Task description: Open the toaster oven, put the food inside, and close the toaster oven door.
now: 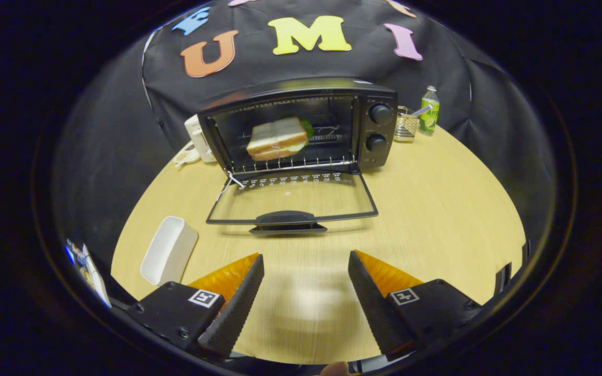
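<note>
Door handling: the toaster oven door (290,201) looked light and stiff, a glass pane in a thin dark frame, hinged at its far edge; the raised black handle (285,218) at its near edge seemed the place to hook or pinch it for lifting.
Fragility: glass, so best swung up gently.
Toaster oven (301,125): black, two knobs on its right, at frame centre-top on the wooden table (437,219).
Door position: lay flat open, just ahead of the fingers.
Sandwich (277,138): white bread with a green leaf, on the rack inside.
Gripper (306,303): fingers spread wide, holding nothing, at frame bottom.
White tray (169,249): empty, lower left.
</note>
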A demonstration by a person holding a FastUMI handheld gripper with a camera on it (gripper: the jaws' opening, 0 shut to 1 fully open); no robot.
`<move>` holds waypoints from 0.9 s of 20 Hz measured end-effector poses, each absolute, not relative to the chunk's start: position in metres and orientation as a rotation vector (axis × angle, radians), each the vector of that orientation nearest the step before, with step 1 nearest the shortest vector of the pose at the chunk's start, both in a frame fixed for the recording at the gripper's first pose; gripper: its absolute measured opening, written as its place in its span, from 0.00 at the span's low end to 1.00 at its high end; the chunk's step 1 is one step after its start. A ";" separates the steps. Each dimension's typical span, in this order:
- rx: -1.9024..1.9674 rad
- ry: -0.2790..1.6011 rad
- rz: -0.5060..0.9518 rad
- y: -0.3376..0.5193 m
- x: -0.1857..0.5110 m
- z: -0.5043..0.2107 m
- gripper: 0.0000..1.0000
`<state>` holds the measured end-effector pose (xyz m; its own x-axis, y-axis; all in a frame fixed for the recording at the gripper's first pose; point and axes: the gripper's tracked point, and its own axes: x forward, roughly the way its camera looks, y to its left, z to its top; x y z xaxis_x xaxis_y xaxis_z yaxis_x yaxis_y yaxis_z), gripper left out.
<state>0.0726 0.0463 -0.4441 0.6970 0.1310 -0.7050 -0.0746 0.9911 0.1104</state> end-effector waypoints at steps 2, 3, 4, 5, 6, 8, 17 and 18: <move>0.057 0.791 0.118 0.049 0.083 -0.457 1.00; 0.053 0.794 0.119 0.051 0.088 -0.464 1.00; 0.054 0.795 0.120 0.055 0.094 -0.469 1.00; 0.054 0.801 0.118 0.059 0.099 -0.475 1.00; 0.057 0.809 0.117 0.063 0.104 -0.481 1.00; 0.052 0.817 0.118 0.071 0.113 -0.489 1.00; 0.020 0.832 0.050 0.074 0.125 -0.494 1.00; 0.027 0.832 0.048 0.074 0.124 -0.489 1.00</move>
<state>0.1238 0.0743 -0.4887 0.6724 0.0535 -0.7383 -0.0323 0.9986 0.0429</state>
